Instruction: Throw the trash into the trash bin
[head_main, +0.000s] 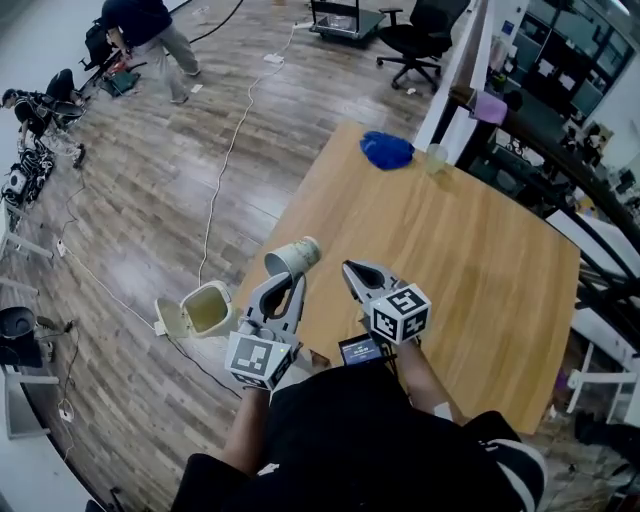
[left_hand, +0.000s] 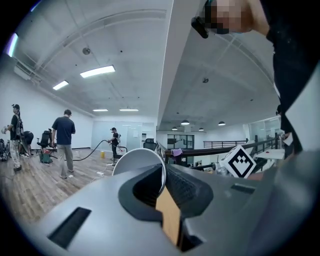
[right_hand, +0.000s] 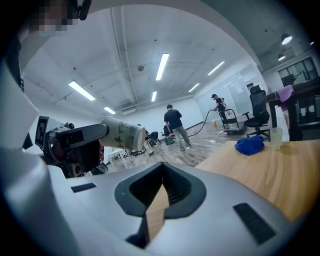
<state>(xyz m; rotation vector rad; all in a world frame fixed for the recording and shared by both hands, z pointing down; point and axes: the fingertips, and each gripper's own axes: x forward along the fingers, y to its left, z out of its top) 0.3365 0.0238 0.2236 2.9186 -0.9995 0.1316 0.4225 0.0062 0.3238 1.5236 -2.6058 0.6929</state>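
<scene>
A white paper cup (head_main: 294, 257) with green print lies tilted on its side in the air, its rim pinched by my left gripper (head_main: 284, 284), which is shut on it over the table's left edge. In the left gripper view the cup's rim (left_hand: 136, 162) sits between the jaws. The right gripper view shows the cup (right_hand: 122, 135) held out at the left. My right gripper (head_main: 358, 272) is beside it over the table, jaws shut with nothing in them (right_hand: 162, 174). The trash bin (head_main: 205, 308) stands on the floor below left, lid swung open.
The wooden table (head_main: 470, 250) carries a blue cloth (head_main: 387, 150) and a clear cup (head_main: 436, 157) at its far corner. A white cable (head_main: 230, 150) runs over the floor past the bin. An office chair (head_main: 420, 40) and a person (head_main: 150, 35) are far off.
</scene>
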